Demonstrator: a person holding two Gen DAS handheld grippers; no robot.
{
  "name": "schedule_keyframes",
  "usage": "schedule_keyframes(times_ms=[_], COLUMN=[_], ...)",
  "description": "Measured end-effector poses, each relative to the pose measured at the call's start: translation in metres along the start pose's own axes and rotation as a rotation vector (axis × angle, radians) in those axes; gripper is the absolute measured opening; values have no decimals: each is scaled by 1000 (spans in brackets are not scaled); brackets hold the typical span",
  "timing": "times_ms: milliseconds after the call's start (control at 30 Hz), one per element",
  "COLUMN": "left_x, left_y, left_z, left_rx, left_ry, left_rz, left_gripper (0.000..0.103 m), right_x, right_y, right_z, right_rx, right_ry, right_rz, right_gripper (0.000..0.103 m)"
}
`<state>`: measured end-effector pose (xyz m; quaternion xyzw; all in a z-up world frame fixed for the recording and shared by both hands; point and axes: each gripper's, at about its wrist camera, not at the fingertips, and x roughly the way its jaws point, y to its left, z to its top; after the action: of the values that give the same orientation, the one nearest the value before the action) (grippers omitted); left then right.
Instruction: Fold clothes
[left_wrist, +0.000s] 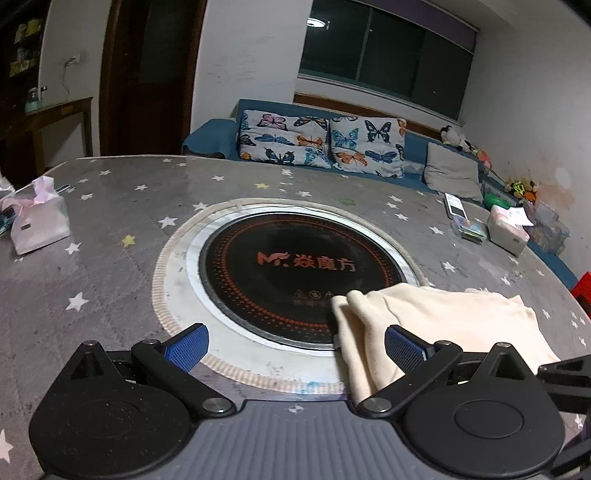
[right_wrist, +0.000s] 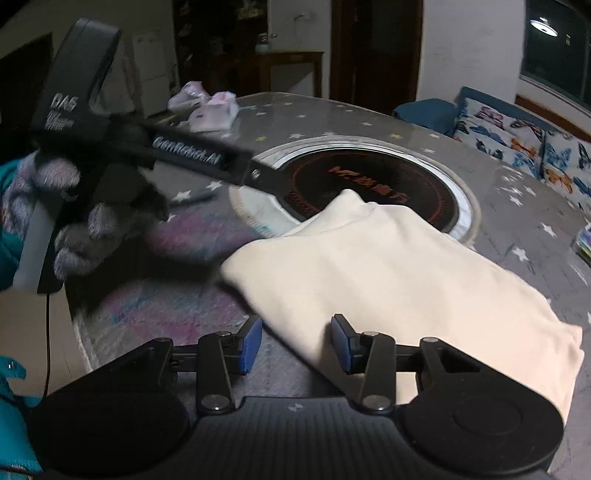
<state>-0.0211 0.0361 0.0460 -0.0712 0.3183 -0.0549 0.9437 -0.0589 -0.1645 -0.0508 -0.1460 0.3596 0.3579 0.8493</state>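
Note:
A cream garment (left_wrist: 436, 321) lies folded on the grey star-patterned table (left_wrist: 110, 266), partly over the round black hotplate (left_wrist: 295, 273). My left gripper (left_wrist: 295, 347) is open wide, with its right pad at the garment's left edge and its left pad over the hotplate's rim. In the right wrist view the garment (right_wrist: 388, 269) fills the middle. My right gripper (right_wrist: 297, 345) is open and empty, its jaws either side of the garment's near corner. The left gripper's body (right_wrist: 110, 140), held in a gloved hand, reaches in from the left, blurred.
A white tissue box (left_wrist: 37, 221) stands at the table's left. A remote (left_wrist: 454, 206), cards and a white box (left_wrist: 508, 227) lie at the far right. A blue sofa with butterfly cushions (left_wrist: 321, 142) runs behind the table. A pen (right_wrist: 195, 195) lies left of the hotplate.

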Motion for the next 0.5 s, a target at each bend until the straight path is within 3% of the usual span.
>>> schedule_keyframes(times_ms=[200,500], left_x=[0,0], left_y=[9,14], left_z=[1,-2], left_rx=[-40,-59], left_ry=[8,20], left_rz=[0,-6], left_gripper=[103,103], right_x=[1,30], right_y=[18,41], right_z=[20,22], right_rx=[-81,-166], right_ry=[-40,25], right_rz=[25,56], right_gripper=[41,41])
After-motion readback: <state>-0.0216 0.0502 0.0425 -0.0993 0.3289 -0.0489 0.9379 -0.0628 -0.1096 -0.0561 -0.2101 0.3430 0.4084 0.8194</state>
